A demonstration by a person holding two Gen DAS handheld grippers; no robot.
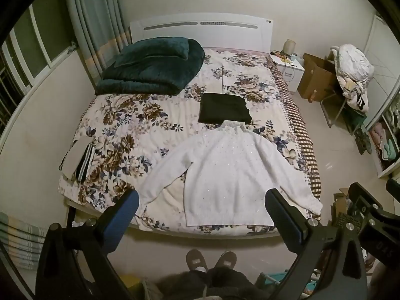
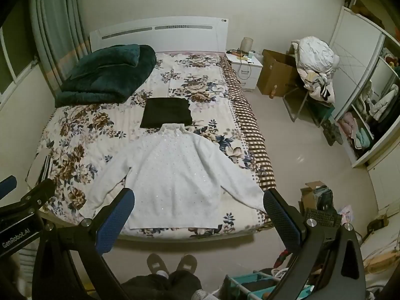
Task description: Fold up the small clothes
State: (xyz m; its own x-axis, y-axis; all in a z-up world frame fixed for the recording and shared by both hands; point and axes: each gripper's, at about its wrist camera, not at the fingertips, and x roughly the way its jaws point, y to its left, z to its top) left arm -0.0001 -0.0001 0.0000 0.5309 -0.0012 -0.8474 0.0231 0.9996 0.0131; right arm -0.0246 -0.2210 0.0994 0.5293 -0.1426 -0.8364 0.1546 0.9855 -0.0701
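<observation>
The left gripper (image 1: 201, 208) is held above the foot of the bed with its blue-padded fingers (image 1: 125, 211) spread wide and nothing between them; the right gripper (image 2: 198, 208) hangs beside it in the same state, fingers (image 2: 281, 216) wide apart and empty, both clear of the fabric below. Far to the left of both grippers, a curtain (image 1: 95, 25) hangs by the window. Ahead and to the left, near the headboard (image 1: 200, 28), a folded dark green blanket (image 1: 152, 67) lies on the floral bedspread (image 1: 125, 125); nearer on that side, at the bed's left edge, a flat light-coloured item with a striped one beside it (image 1: 77, 158) rests, too small to tell what it is. Directly ahead of and below the spread fingers, a white sweater (image 1: 225, 172) lies flat on the bedspread, collar pointing away, both sleeves angled outward and its hem close to the foot edge. Just beyond the collar, touching it, sits a folded black garment (image 1: 223, 108). Farther right, off the bed, stand a white nightstand (image 2: 246, 67), a cardboard box (image 2: 275, 75), then a chair piled with bedding (image 2: 316, 60), and at the far right an open wardrobe (image 2: 362, 115) with clothes on its shelves. The person's slippers (image 1: 210, 260) show on the floor under the grippers.
</observation>
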